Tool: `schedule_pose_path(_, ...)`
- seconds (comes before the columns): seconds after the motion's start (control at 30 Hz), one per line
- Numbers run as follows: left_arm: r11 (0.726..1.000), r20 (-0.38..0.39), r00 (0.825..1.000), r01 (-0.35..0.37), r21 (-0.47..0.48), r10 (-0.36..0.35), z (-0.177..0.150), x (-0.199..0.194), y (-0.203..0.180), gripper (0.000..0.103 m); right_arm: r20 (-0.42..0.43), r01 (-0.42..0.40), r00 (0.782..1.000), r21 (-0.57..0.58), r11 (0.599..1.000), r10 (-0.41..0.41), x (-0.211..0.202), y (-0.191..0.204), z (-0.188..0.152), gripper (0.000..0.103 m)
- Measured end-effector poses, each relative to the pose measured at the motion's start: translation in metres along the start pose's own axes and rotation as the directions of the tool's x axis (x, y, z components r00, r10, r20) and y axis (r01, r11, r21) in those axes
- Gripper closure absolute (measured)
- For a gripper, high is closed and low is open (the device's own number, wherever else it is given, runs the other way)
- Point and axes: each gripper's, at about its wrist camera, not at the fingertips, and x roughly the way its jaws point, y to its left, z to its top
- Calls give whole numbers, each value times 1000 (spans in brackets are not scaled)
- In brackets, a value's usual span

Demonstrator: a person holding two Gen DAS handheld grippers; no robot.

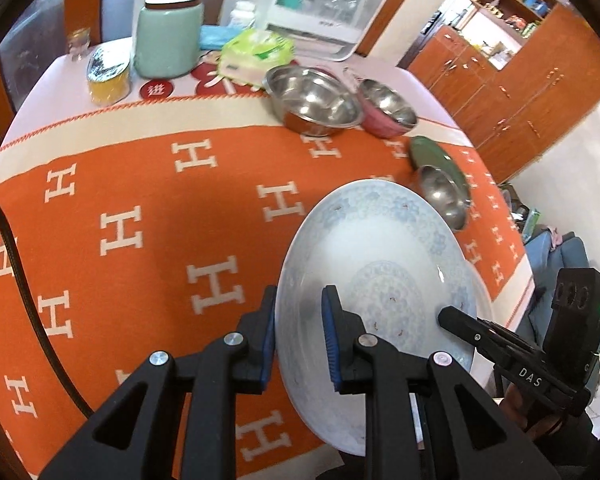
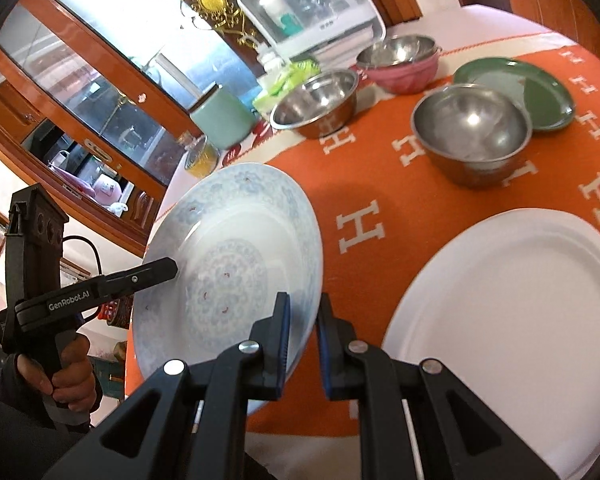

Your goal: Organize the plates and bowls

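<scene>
Above the orange cloth [image 1: 148, 184], blue-patterned plate [image 1: 380, 264] tilted, clamped at opposite rims by left gripper [image 1: 298, 332] and right gripper [image 2: 303, 336]. Beside it, white plate [image 2: 512, 340] flat on cloth. Farther back, steel bowl [image 2: 470, 132] touching green plate [image 2: 536, 92].

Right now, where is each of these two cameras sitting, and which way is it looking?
Left wrist: sits on the left tool, looking down its fingers at the blue-patterned plate it grips, over the orange cloth; the right tool shows too.
Right wrist: sits on the right tool, gripping the plate's opposite rim; the left tool and hand show.
Shared: the plate, steel bowls, green plate.
</scene>
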Motion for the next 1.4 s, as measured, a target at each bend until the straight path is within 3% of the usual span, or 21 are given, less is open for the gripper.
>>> schedule_pose_path(0.43, 999, 27, 999, 44, 31, -45, -26, -1, -54, 84, 72, 61, 996, -9, 998, -60, -58, -26, -23, 90)
schedule_pose_path(0.73, 996, 12, 997, 71, 50, -71, -40, 13, -96, 83, 71, 105, 992, -2, 994, -104, -89, -54, -33, 90)
schedule_pose_path(1.4, 997, -53, 996, 77, 11, -76, -56, 63, -166, 82, -35, 150, 988, -15, 989, -151, -119, -129, -19, 89)
